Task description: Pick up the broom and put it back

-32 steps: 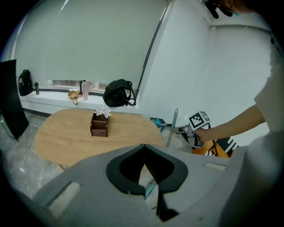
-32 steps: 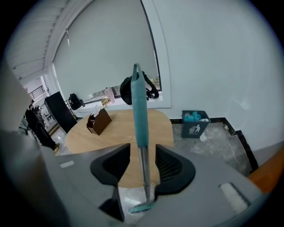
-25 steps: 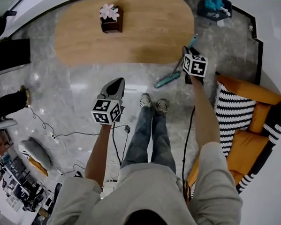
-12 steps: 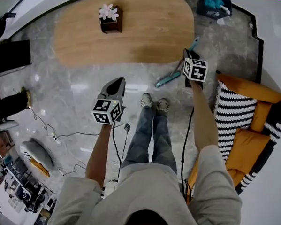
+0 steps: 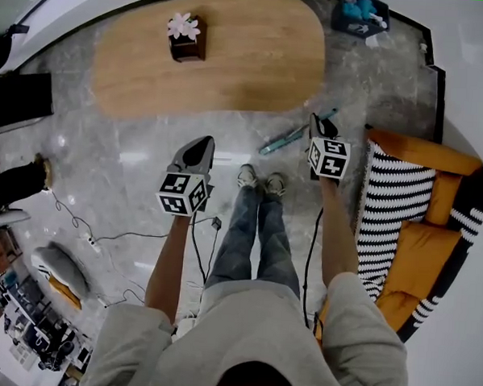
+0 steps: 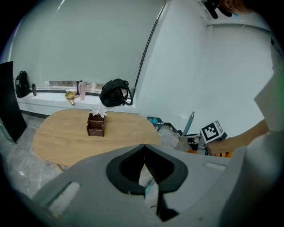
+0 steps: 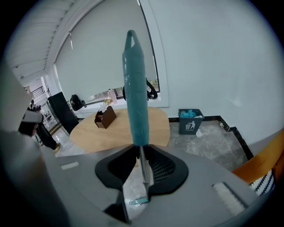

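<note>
the right gripper [image 7: 141, 150] has its fingers, just closed in, clamped on the thin shaft of the broom [image 7: 135, 97], seemingly to lift it off the floor beside the worktop [image 5: 208, 57], while the left gripper [image 6: 144, 148] hangs with fingers together, empty.

Grey marble floor [image 5: 130, 154] bounded by white walls [image 7: 213, 57]. An oval wooden table [image 5: 248, 67] is shown, a brown flower box [image 5: 187, 38] near the tabletop's left end. An orange sofa [image 5: 420, 246] with a striped throw [image 5: 390, 208] is set along the right wall, and a blue waste bin [image 5: 360, 15] in the corner. Daylight is admitted by a wide window [image 6: 80, 44].
</note>
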Motion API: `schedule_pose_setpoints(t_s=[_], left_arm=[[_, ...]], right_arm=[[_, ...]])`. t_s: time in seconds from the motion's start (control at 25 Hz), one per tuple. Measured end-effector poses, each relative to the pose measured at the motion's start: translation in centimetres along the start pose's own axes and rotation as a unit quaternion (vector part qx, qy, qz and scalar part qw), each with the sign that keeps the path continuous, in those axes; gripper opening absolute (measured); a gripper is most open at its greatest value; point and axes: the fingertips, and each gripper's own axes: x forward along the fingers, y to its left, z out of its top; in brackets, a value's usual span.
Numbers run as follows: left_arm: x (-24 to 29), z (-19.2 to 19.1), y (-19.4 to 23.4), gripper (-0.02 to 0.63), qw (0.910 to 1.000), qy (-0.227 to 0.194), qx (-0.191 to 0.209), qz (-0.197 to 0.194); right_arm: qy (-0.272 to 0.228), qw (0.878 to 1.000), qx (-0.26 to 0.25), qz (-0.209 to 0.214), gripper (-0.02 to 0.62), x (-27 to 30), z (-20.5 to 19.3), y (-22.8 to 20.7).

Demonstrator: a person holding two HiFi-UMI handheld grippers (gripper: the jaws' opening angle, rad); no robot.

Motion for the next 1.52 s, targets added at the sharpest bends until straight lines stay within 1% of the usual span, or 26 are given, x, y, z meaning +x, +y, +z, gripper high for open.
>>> schedule_pose_setpoints(t_s=[0.24,0.36,0.44,0.64,0.88,1.08,1.2,1.4,1.52], left_arm=[[-1.5,0.1,-2.6,0.003,0.9999,-0.013,0.008,-0.005],[-2.8,0.1,-3.7,0.003,0.9997,-0.020,0.011,-0.004],[-4.0,0.1,-4.5,0.003,0.9996,-0.025,0.011,-0.003],[-7.6,0.6,-5.8,0.003,0.9985,-0.052,0.007,0.014],[-13.0,1.1,-5.7,0.003,0.9949,-0.089,-0.006,0.047],[-17.7,0.8,-4.9,0.003,0.9894,-0.119,-0.019,0.081],[-20.8,0.2,-3.8,0.003,0.9842,-0.136,-0.031,0.108],[-26.5,-2.1,-1.4,0.003,0.9716,-0.163,-0.060,0.161],[-30.1,-4.1,0.1,0.003,0.9619,-0.175,-0.081,0.194]], right_arm=[[-0.009,0.999,-0.031,0.022,0.087,-4.3,-1.2,1.8],[-0.014,0.998,-0.051,0.032,0.087,-6.9,-1.5,3.0],[-0.019,0.998,-0.055,0.035,0.087,-8.7,-1.5,3.6],[-0.051,0.996,-0.056,0.045,0.087,-12.9,0.3,4.9],[-0.067,0.990,-0.097,0.080,0.087,-16.6,2.6,9.1],[-0.067,0.981,-0.143,0.115,0.087,-18.5,2.9,13.4],[-0.069,0.972,-0.171,0.145,0.087,-19.5,3.1,16.6],[-0.072,0.953,-0.216,0.201,0.087,-20.4,3.4,22.8],[-0.070,0.937,-0.244,0.240,0.087,-20.7,3.0,27.4]])
